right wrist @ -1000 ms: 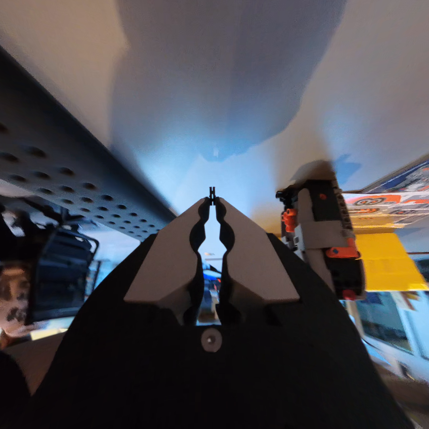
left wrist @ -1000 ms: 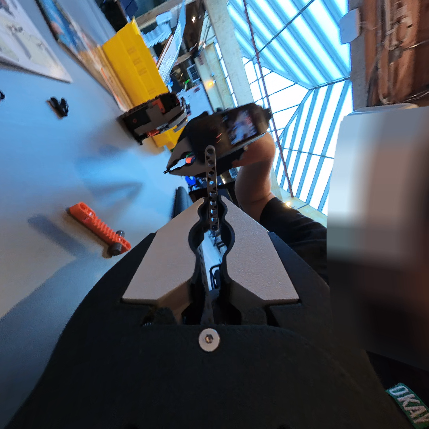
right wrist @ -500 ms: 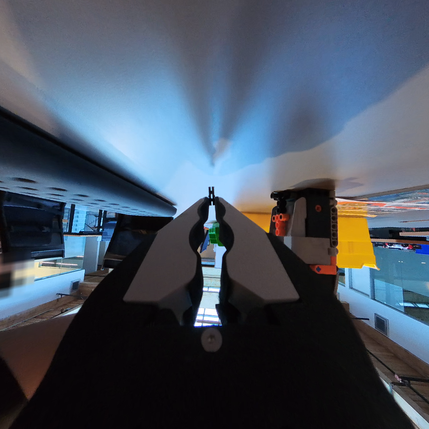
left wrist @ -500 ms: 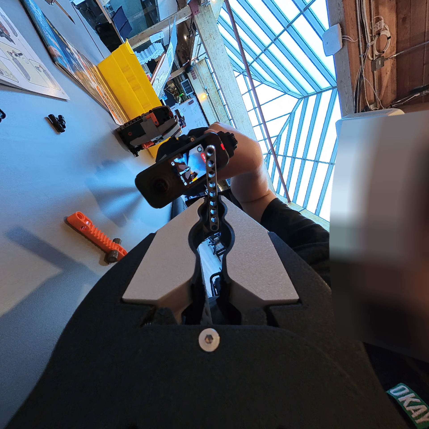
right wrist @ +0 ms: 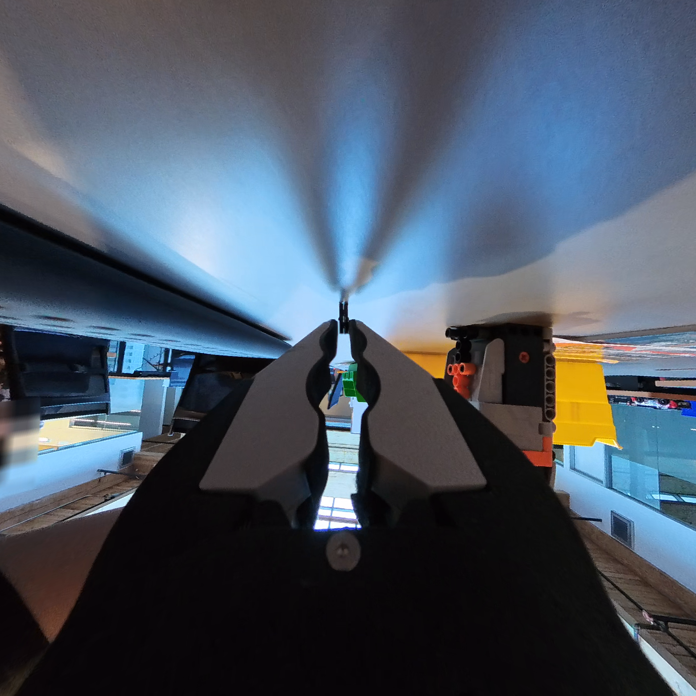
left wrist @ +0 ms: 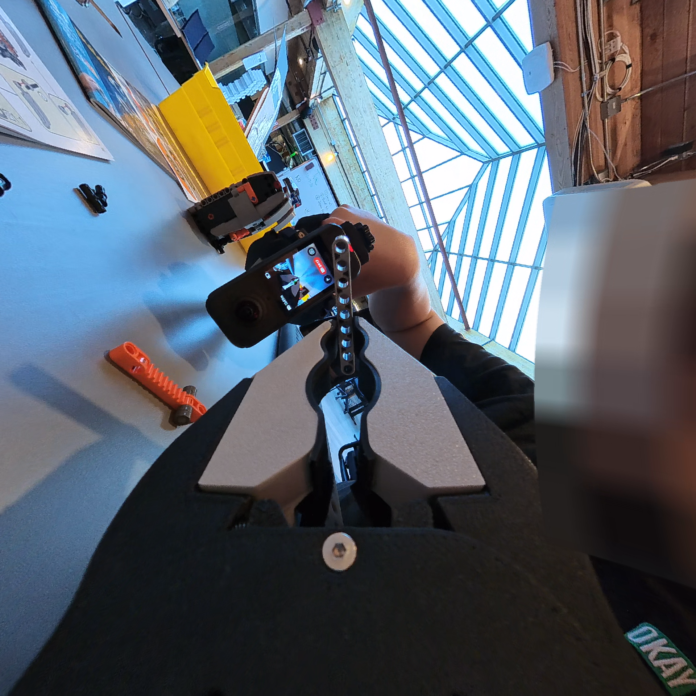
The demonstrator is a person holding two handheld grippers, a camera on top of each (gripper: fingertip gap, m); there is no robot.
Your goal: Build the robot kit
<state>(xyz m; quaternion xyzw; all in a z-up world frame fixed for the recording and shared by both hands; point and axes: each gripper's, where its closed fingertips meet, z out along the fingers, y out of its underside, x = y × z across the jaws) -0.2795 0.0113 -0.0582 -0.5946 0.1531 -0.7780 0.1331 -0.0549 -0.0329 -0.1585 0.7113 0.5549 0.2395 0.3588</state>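
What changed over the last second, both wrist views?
The right gripper swung round: a second ago its fingers faced the left wrist camera, now its camera back does. In its own view the brick model shifted and sharpened. Unchanged: left gripper shut on the grey holed beam, right shut on the small black pin; orange rack unmoved.

Matt grainy grey fingers, glossy plastic perforated beam, smooth white table — orange plastic rack
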